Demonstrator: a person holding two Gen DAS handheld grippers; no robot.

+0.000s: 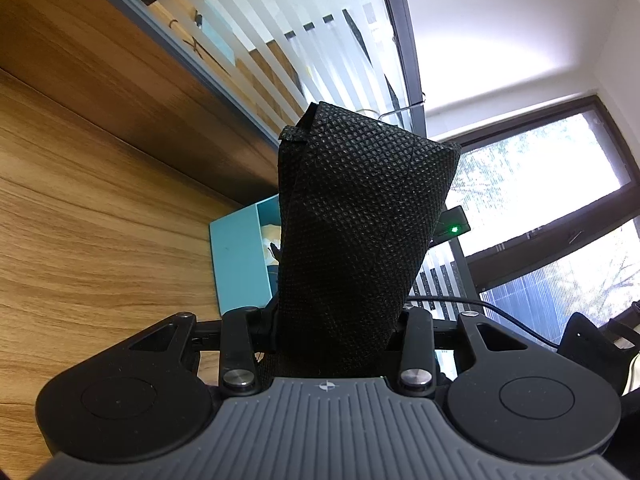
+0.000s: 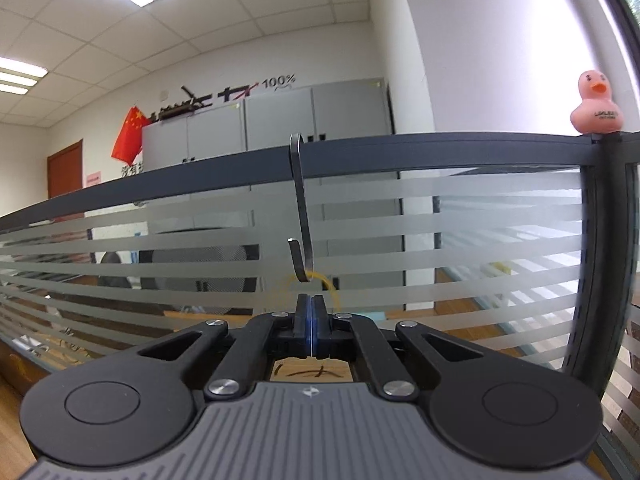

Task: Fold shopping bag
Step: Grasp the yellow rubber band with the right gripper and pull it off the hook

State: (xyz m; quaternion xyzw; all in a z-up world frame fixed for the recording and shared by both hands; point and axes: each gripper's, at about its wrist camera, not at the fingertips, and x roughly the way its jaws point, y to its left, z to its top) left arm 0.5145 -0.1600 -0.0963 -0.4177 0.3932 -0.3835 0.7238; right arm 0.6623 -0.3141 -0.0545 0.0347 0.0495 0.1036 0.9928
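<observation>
The black woven shopping bag (image 1: pixel 352 216) is bunched into a thick folded bundle that stands up between the jaws of my left gripper (image 1: pixel 336 320), which is shut on it; the bag hides the fingertips. The view is tilted, with the wooden desk (image 1: pixel 80 220) to the left. My right gripper (image 2: pixel 310 316) is shut and empty, its blue-padded fingers pressed together, pointing at the frosted glass partition just below a metal S-hook (image 2: pixel 301 208). The bag does not show in the right wrist view.
A teal box (image 1: pixel 240 260) lies on the desk behind the bag. The striped glass partition (image 2: pixel 440 240) with a dark top rail stands close ahead. A pink rubber duck (image 2: pixel 596 104) sits on the partition post. Windows (image 1: pixel 540 184) are at the right.
</observation>
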